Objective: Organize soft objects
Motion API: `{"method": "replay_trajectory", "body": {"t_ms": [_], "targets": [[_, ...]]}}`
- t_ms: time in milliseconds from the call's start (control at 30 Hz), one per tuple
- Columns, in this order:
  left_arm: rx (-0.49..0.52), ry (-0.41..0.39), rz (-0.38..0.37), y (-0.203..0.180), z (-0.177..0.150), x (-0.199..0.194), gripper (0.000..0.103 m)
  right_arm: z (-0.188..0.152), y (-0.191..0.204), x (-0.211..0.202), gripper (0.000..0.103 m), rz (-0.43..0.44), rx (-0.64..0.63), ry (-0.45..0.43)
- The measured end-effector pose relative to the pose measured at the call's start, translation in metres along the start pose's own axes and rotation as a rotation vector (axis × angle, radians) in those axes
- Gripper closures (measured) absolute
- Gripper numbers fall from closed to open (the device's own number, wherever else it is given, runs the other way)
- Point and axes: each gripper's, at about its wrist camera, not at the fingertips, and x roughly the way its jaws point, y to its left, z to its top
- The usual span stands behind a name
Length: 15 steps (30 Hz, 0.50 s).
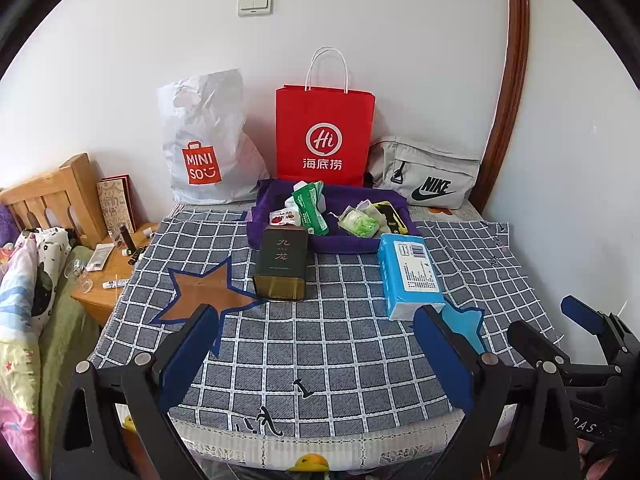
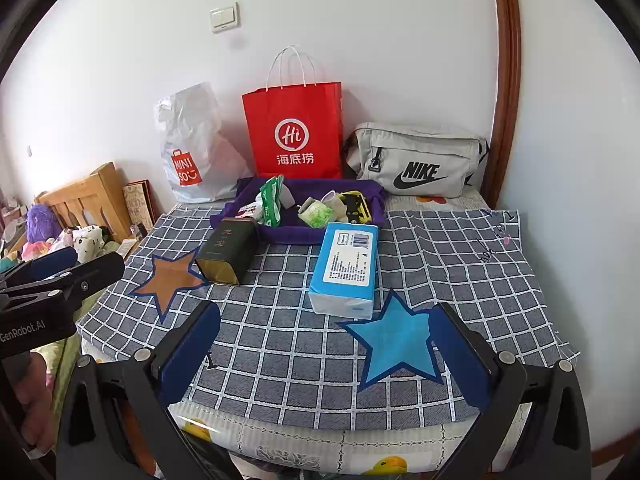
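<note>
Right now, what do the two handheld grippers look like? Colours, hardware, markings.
Both match: the left gripper and right gripper have black frames with silver round fasteners near the finger bases, and flat dark-blue pads lining the inner finger faces. Seen from the right wrist, the left unit's body carries white "GenRobot.AI" lettering. No cables or sleeves are visible.

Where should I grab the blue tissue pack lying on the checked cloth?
Probably the blue tissue pack is best pinched across its two long sides, from above with the right gripper. It lies flat, label up, narrow end facing that open gripper, with free cloth either side.
</note>
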Motion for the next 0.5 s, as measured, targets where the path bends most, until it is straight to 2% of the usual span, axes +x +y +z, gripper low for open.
{"method": "replay_trajectory", "body": {"t_ms": [500], "targets": [[0.0,-0.002,0.0,-0.0008,-0.0003,-0.001,0.004,0.001,0.0008,-0.0019,0.0,0.001,-0.001,-0.003]]}}
